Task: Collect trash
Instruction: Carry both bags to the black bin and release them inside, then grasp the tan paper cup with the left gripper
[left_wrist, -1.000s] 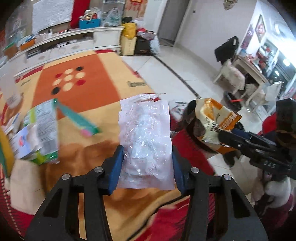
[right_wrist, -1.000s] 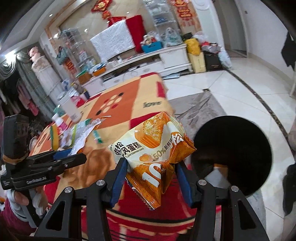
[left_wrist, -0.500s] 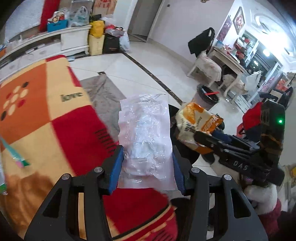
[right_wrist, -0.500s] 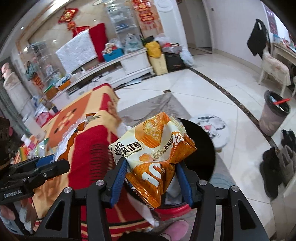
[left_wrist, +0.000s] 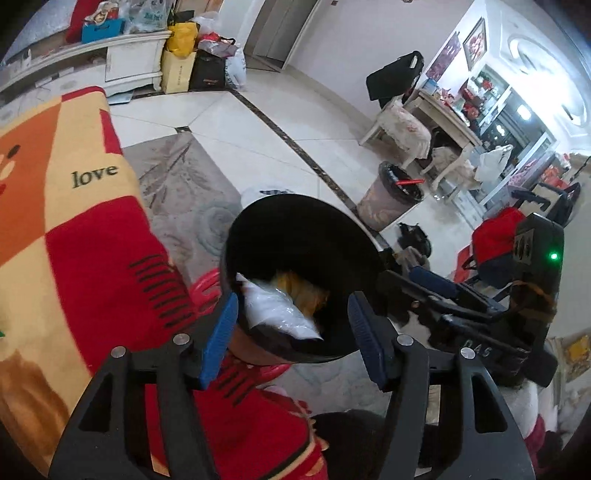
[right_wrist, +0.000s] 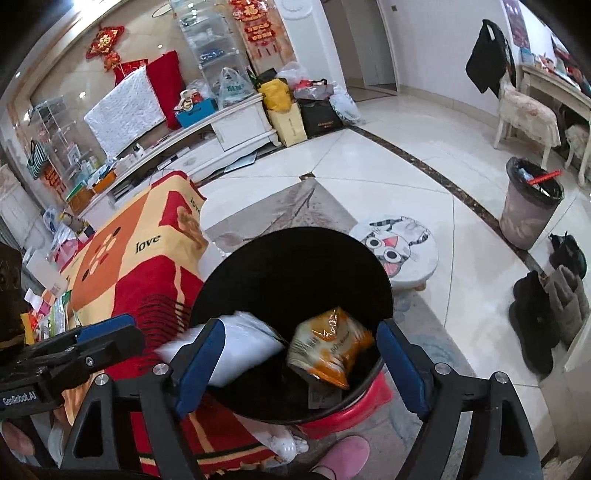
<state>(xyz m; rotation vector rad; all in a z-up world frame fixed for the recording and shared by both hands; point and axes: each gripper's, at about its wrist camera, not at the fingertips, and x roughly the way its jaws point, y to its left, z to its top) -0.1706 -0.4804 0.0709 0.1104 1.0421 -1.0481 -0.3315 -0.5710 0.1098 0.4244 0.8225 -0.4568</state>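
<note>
In the left wrist view, the left gripper (left_wrist: 291, 332) is seen above the near rim of the black bin (left_wrist: 280, 225), its jaws just opened and parted with nothing pressed between them. The clear plastic bag (left_wrist: 277, 310) lies inside the bin at its near wall, with the orange snack packet (left_wrist: 299, 291) just behind it.

In the right wrist view, the right gripper (right_wrist: 299, 358) is held over the same bin (right_wrist: 295, 258), jaws just spread wide and empty. The snack packet (right_wrist: 328, 347) is seen within the bin, blurred; the clear bag (right_wrist: 240, 343) lies at the bin's left rim.
</note>
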